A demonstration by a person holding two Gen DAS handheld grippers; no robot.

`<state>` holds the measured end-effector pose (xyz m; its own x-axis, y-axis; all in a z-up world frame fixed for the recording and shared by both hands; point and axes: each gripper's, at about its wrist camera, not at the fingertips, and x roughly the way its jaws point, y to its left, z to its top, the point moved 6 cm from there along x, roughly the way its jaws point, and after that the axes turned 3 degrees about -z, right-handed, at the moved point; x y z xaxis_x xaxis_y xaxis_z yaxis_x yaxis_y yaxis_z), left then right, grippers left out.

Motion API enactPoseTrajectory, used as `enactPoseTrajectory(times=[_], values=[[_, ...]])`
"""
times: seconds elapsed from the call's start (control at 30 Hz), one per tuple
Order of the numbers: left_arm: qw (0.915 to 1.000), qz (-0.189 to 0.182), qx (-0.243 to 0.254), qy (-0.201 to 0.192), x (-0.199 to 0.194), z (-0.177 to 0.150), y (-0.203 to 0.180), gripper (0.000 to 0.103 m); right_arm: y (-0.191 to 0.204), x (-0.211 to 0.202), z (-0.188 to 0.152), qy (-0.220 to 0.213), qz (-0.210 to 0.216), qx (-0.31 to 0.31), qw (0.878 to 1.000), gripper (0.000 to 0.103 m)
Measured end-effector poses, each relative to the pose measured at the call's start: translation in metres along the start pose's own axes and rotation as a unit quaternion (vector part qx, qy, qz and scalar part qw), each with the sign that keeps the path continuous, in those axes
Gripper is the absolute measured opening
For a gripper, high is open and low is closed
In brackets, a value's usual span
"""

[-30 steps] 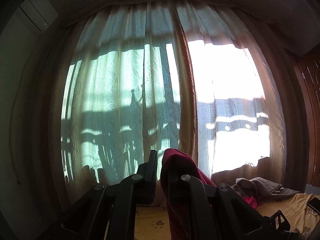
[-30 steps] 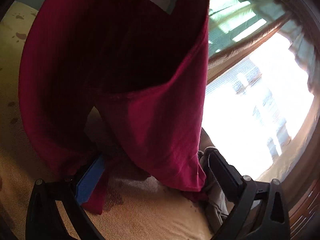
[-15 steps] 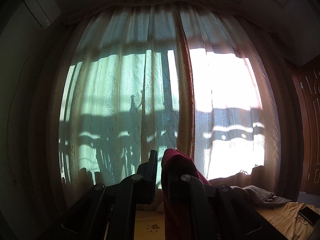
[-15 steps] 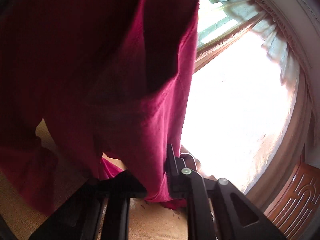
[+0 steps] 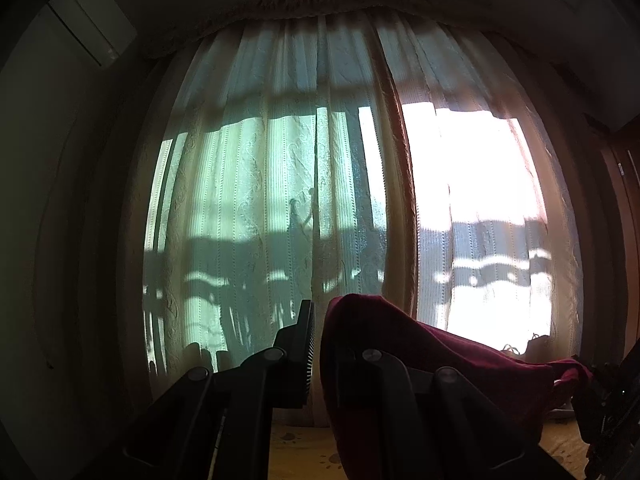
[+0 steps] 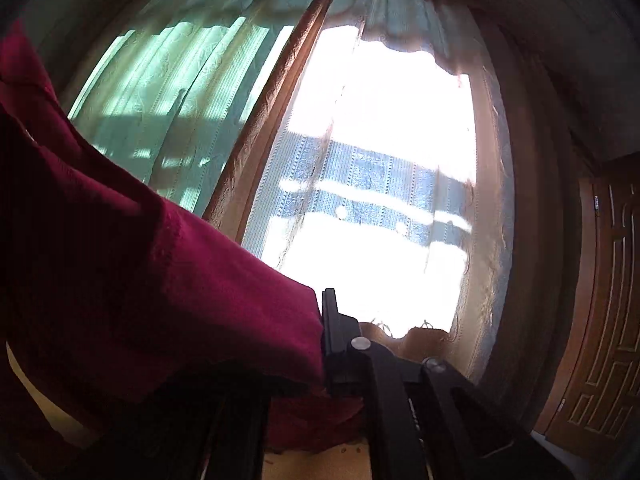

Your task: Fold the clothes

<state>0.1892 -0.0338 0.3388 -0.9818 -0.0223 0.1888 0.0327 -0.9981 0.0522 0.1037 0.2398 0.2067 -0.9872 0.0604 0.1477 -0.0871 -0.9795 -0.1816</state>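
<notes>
A dark red garment (image 5: 460, 360) hangs in the air, stretched between my two grippers in front of the curtained window. My left gripper (image 5: 320, 328) is shut on one end of it; the cloth bunches over its right finger and hides the pad. From there the fabric runs right to my right gripper (image 5: 608, 400), seen dark at the frame edge. In the right wrist view the red garment (image 6: 160, 280) drapes over the left finger. There my right gripper (image 6: 318, 328) has its jaws closing, with the cloth's edge pinched between them.
Pale lace curtains (image 5: 280, 200) over a bright window fill the background. Below lies a bed with a yellow printed sheet (image 5: 296, 452). A brown wooden door (image 6: 608, 300) stands at the right. An air conditioner (image 5: 88, 20) hangs high on the left wall.
My right gripper went from open beside the hanging garment to shut on its edge. It then rolled and rose, pulling the cloth out sideways. The left gripper lifted a little, still gripping.
</notes>
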Motion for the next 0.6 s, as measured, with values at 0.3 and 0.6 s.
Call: enactPoseTrajectory(times=[0.3,0.6], values=[[0.998,-0.011,0.006,-0.063,-0.039,0.04,-0.005,0.009,-0.048,-0.055,0.107,-0.142,-0.086,0.041,0.985,0.006],[0.991,-0.071,0.012,-0.112,-0.081,0.086,-0.025,0.009,-0.121,-0.103,0.184,-0.221,-0.169,0.033,0.96,0.006]])
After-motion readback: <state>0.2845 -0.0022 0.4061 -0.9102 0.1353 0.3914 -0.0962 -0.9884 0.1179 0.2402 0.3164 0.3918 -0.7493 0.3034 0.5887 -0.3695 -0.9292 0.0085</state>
